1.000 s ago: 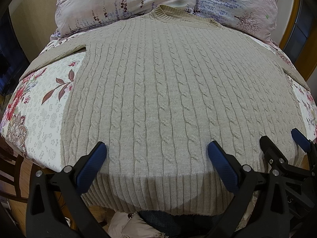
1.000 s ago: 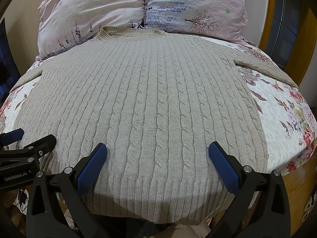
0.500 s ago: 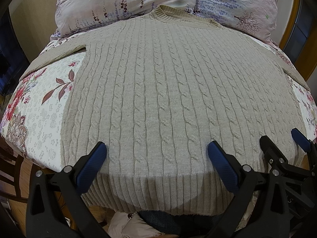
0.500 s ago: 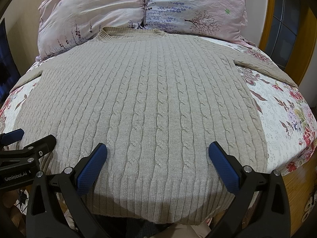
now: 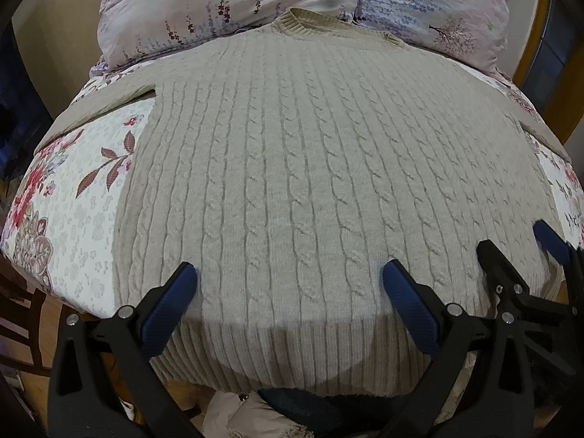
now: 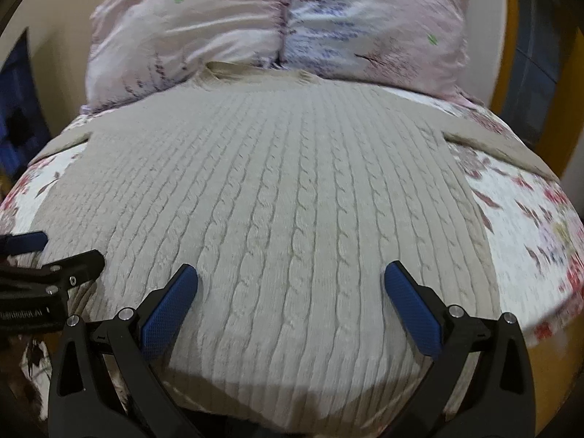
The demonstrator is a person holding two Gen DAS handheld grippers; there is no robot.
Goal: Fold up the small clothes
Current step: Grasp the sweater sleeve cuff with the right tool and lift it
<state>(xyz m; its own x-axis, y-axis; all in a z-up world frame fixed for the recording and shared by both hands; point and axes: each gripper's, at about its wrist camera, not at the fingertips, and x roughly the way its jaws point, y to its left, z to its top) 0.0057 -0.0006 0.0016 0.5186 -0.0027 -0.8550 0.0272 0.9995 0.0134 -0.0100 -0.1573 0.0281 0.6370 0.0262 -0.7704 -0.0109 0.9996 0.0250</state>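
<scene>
A beige cable-knit sweater (image 5: 292, 168) lies flat on the bed, collar toward the pillows, sleeves spread to both sides, ribbed hem hanging over the near edge. It also fills the right wrist view (image 6: 277, 197). My left gripper (image 5: 288, 284) is open and empty, hovering over the hem left of centre. My right gripper (image 6: 290, 284) is open and empty over the hem further right. The right gripper also shows at the right edge of the left wrist view (image 5: 518, 252). The left gripper shows at the left edge of the right wrist view (image 6: 54, 255).
The bed has a white floral quilt (image 5: 73, 197). Two pink and lilac pillows (image 5: 255, 3) lie at its head, against the collar. A wooden frame (image 6: 569, 84) stands to the right. A wooden chair (image 5: 22, 321) is below the left bed edge.
The right gripper's view has tilted and pulled back, with motion blur; the sweater looks lower and further away. The left gripper has hardly moved. Both stay open.
</scene>
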